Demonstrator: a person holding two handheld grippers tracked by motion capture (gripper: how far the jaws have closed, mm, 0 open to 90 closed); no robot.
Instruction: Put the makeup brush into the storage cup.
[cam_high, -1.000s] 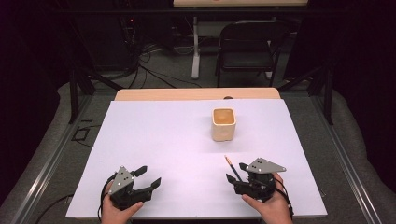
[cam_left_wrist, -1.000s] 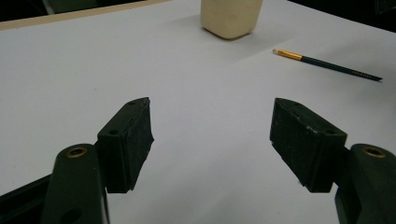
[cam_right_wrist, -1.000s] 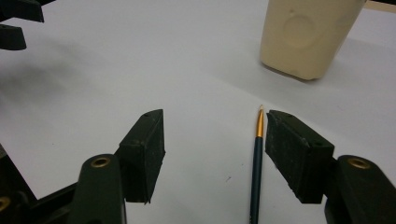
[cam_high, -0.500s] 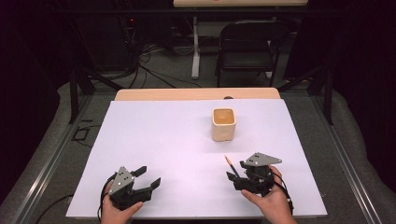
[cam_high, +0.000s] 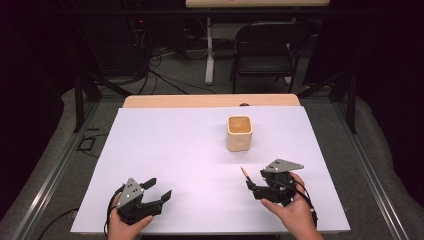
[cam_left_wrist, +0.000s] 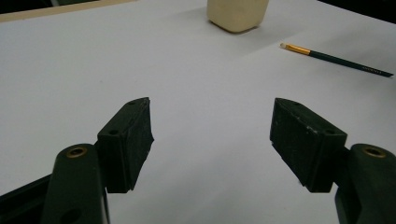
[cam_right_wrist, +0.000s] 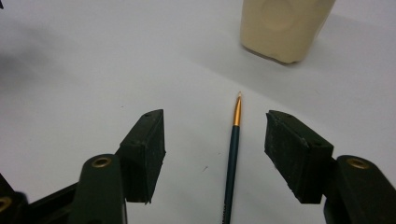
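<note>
A: Where is the pencil (cam_right_wrist: 232, 158)?

B: It lies flat on the white worktop (cam_high: 165, 150), between the wide-open jaws of the right gripper (cam_right_wrist: 215, 154). It points toward the cream cup (cam_right_wrist: 285, 28) ahead.

A: Are the pads touching it?

B: No. The left gripper (cam_left_wrist: 212, 135) is spread wide too, holding nothing, well apart. Nothing blocks the way.

On the desk (cam_high: 165, 150) there's one cream cup (cam_high: 239, 133) and one green pencil (cam_right_wrist: 232, 158) lying flat, two grippers in play, a left gripper (cam_high: 152, 196) and a right gripper (cam_high: 256, 184), each carrying two black jaws, and one folding chair (cam_high: 267, 47) behind.
</note>
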